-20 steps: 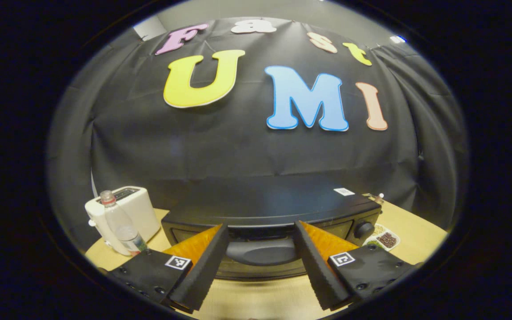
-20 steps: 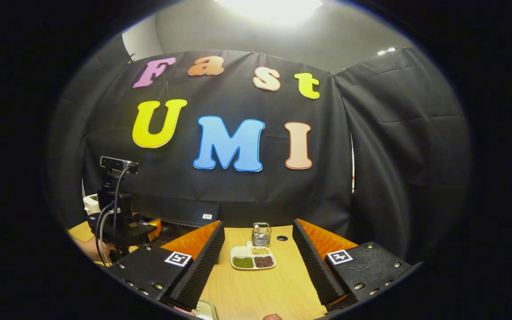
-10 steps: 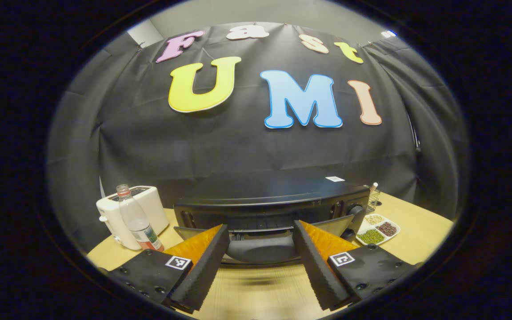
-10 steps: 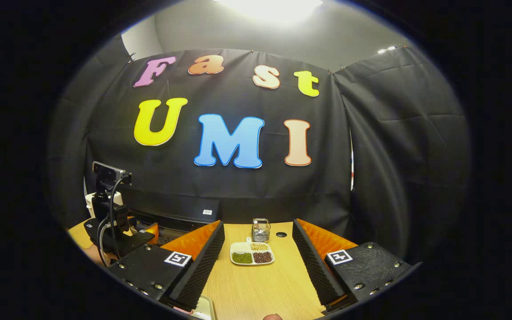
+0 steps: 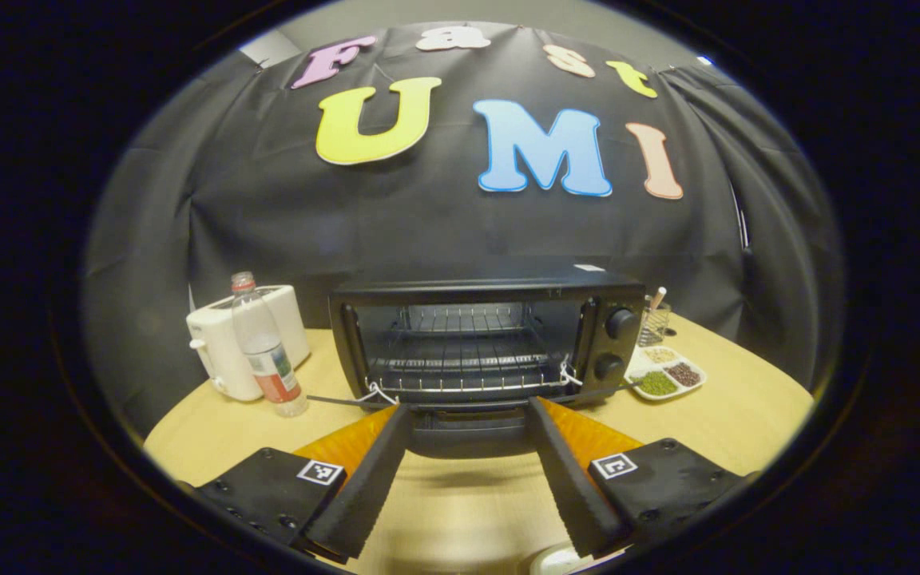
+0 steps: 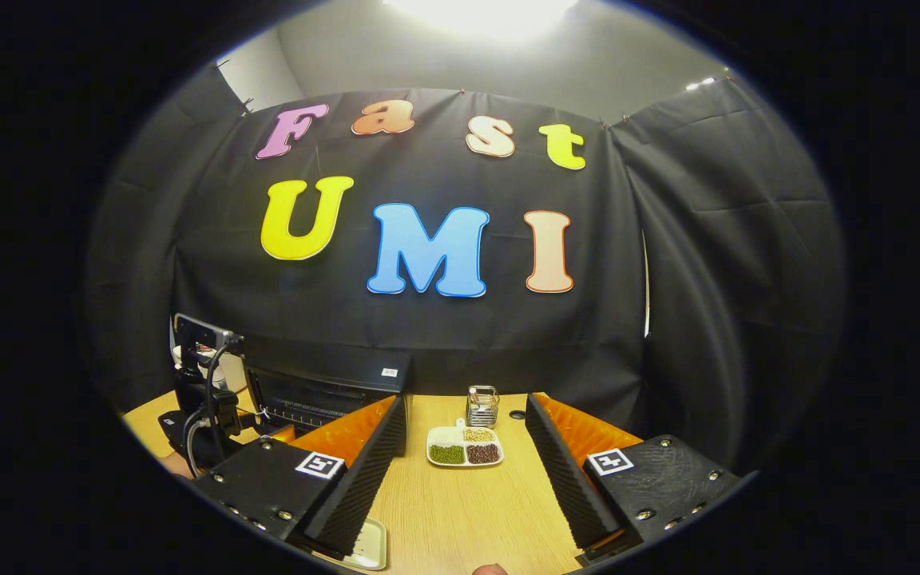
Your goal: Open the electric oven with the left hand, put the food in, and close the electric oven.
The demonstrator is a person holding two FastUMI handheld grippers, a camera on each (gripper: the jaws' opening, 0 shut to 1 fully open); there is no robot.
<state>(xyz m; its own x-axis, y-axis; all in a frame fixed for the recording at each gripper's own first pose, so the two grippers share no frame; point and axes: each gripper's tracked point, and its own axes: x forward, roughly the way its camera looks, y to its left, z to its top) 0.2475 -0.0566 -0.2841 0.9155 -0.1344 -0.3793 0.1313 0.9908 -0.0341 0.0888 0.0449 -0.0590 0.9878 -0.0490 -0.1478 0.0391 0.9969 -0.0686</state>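
With the oven [image 5: 476, 335] door down at twelve o'clock, its handle [image 5: 472, 431] lies crosswise between my left tongs [image 5: 468, 471], spread wide, gripping nothing. My right tongs [image 6: 464, 479] gape empty; I cannot make out the food.

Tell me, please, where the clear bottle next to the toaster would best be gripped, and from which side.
Probably the bottle at its upper body, below the red cap, coming from the front at table level. It stands upright with the toaster close behind it, so its front and right sides look free.
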